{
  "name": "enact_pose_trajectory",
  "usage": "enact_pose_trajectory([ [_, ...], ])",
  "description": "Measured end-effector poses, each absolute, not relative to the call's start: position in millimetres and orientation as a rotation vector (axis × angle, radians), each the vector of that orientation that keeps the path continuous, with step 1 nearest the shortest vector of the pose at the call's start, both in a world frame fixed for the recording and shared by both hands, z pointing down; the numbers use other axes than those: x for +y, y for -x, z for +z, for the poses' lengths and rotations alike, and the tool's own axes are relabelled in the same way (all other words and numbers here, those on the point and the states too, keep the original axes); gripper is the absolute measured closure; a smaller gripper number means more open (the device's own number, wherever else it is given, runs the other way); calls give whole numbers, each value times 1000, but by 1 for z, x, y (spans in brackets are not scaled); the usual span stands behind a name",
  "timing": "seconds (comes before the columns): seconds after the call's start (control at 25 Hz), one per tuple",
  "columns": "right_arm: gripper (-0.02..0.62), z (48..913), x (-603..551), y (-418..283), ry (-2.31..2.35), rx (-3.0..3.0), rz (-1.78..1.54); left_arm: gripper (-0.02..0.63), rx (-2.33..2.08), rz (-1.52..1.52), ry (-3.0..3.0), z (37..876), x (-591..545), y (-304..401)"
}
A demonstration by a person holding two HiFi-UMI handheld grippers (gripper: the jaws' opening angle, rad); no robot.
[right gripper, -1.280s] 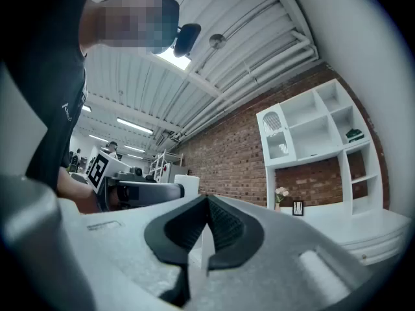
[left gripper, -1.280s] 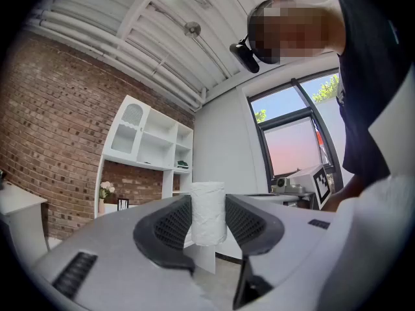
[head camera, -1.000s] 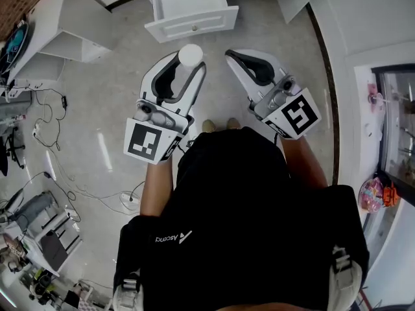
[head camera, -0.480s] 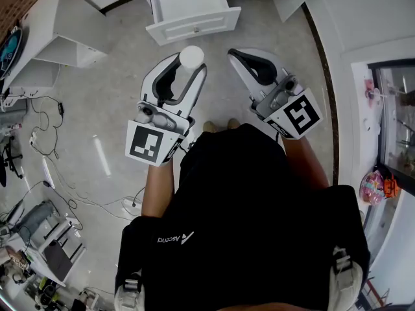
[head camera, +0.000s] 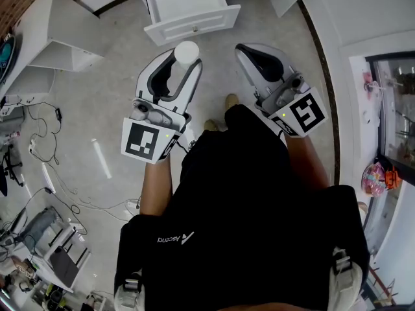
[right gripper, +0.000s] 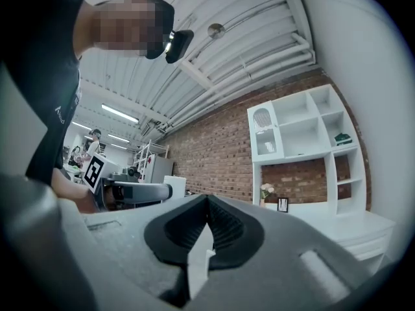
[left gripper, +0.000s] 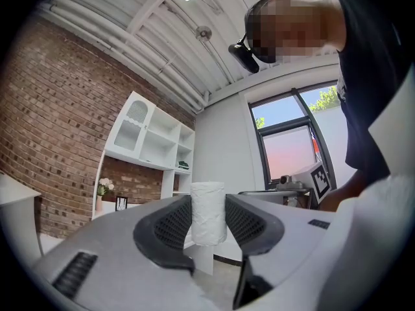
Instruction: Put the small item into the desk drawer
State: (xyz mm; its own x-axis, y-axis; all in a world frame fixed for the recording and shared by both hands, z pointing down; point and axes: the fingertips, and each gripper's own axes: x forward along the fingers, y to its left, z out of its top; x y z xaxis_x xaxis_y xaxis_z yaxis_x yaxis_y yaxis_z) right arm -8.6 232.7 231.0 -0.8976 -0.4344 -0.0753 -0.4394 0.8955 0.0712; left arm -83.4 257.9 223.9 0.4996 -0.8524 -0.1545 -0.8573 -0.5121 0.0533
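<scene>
In the head view my left gripper (head camera: 185, 61) is shut on a small white cylindrical roll (head camera: 187, 50), held upright above the grey floor. The left gripper view has the roll (left gripper: 208, 212) pinched between the two dark ribbed pads of the left gripper (left gripper: 208, 224). An open white desk drawer (head camera: 194, 23) with a small knob lies just beyond the roll, its inside bare. My right gripper (head camera: 249, 50) hovers to the right of the roll, shut with nothing in it; the right gripper view shows the right gripper (right gripper: 207, 206) with its pads meeting.
White shelf units (head camera: 61, 28) stand at the left, with cables (head camera: 48, 118) trailing on the floor below them. A glass-fronted cabinet (head camera: 392, 102) lines the right wall. The person's shoe (head camera: 231, 100) is on the floor between the grippers. White wall shelving (right gripper: 305, 131) backs the desk.
The person has stepped one foot forward. Both grippers have shifted slightly towards the drawer, the left one carrying the roll. Neither grip has changed.
</scene>
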Motion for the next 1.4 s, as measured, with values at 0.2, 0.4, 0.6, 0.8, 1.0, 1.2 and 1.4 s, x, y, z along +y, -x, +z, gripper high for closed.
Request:
enact_pose_trajectory([
  [0.2,595,236,213,10,684,2993,128,448,1547,226,2681,226,240,87],
  [0.4,595,239,174,18,668,2983,154,448,1567,191,2660,229,208,96],
  [0.6,595,240,126,22,660,2992,184,448,1561,148,2668,233,161,97],
  [0.8,595,245,73,21,647,3006,169,448,1580,106,2679,238,110,97],
  [1.0,595,254,20,23,631,3016,137,448,1612,65,2688,249,58,101],
  [1.2,595,262,-30,20,613,3029,121,448,1636,13,2701,261,8,99],
  [1.4,595,279,-74,17,585,3056,119,448,1657,-76,2722,281,-37,94],
])
